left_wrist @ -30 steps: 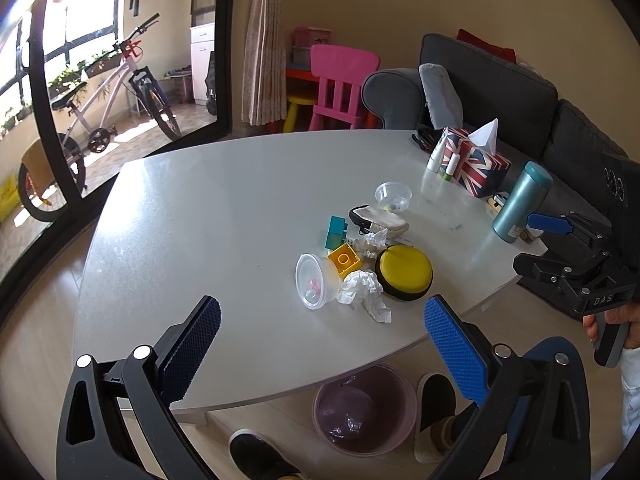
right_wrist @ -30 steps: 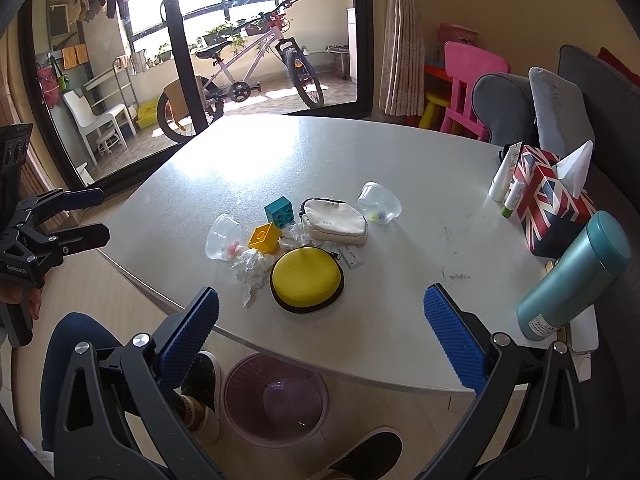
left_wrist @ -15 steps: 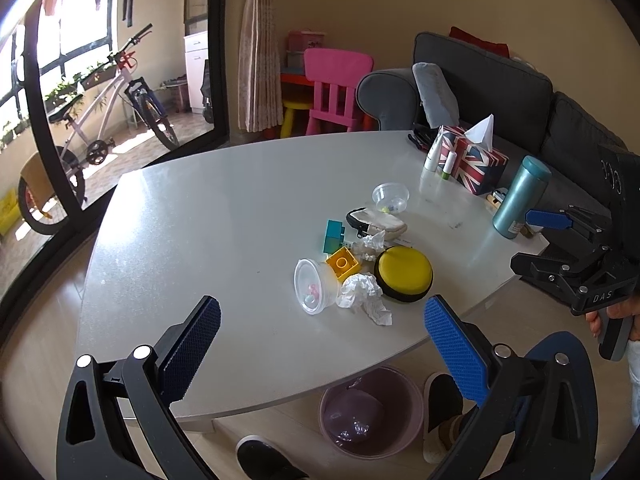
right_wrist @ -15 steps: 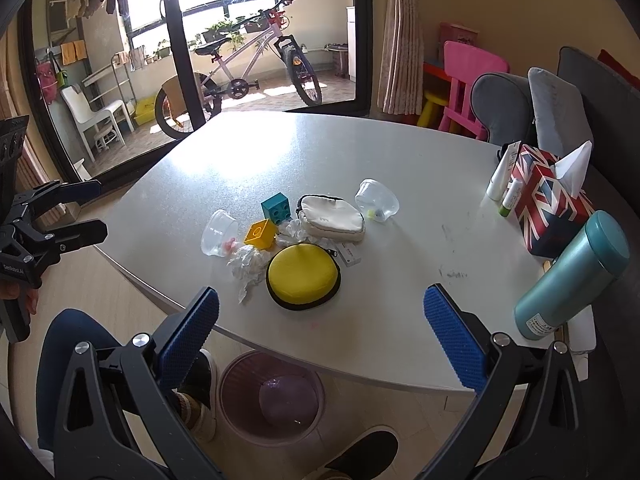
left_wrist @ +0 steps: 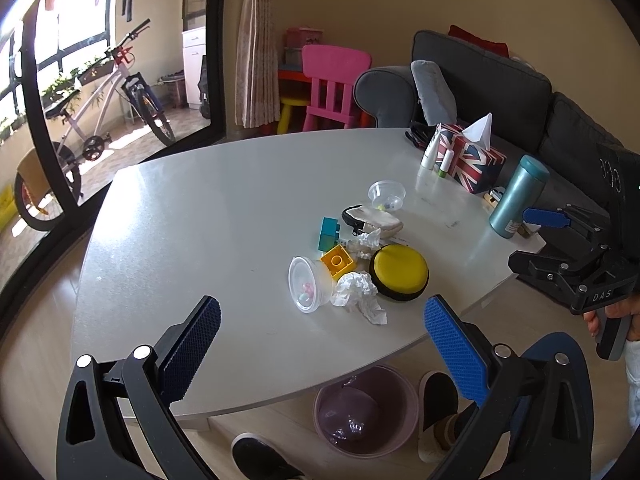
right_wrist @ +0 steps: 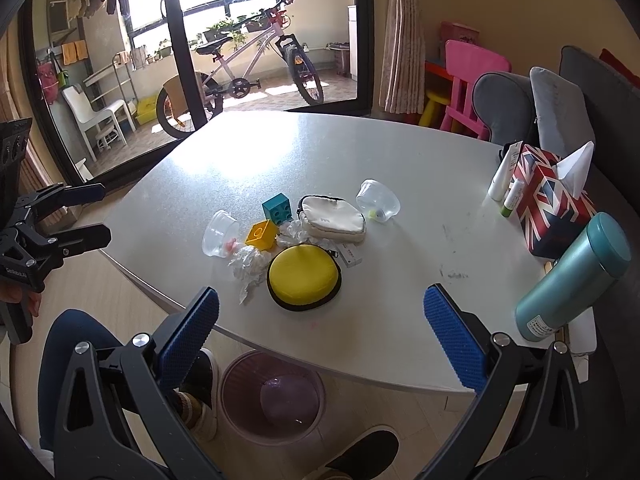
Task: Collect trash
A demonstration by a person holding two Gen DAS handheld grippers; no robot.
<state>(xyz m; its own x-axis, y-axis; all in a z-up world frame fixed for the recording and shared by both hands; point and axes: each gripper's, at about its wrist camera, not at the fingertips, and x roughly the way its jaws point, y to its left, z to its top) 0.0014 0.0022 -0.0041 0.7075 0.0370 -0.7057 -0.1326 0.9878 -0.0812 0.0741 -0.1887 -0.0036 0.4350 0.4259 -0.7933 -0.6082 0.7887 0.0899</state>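
Observation:
Crumpled white tissue (left_wrist: 358, 294) lies near the table's front edge, next to a yellow round case (left_wrist: 399, 273); it also shows in the right wrist view (right_wrist: 250, 266). A second crumpled wad (left_wrist: 367, 242) lies behind the case. Two clear plastic cups (left_wrist: 308, 289) (left_wrist: 386, 195) lie on the table. A pink trash bin (left_wrist: 366, 410) stands on the floor under the table edge. My left gripper (left_wrist: 320, 332) is open and empty above the table's front edge. My right gripper (right_wrist: 320, 322) is open and empty, in front of the yellow case (right_wrist: 304, 276).
On the grey table (left_wrist: 208, 208) are a teal block (left_wrist: 329, 232), a yellow block (left_wrist: 338, 261), a white pouch (left_wrist: 376, 220), a Union Jack tissue box (left_wrist: 474, 160) and a teal flask (left_wrist: 518, 196). A sofa and a pink chair stand behind. Feet show beside the bin.
Both grippers have drifted slightly back and up from the table; the objects look a little lower and smaller. Nothing was grasped or moved.

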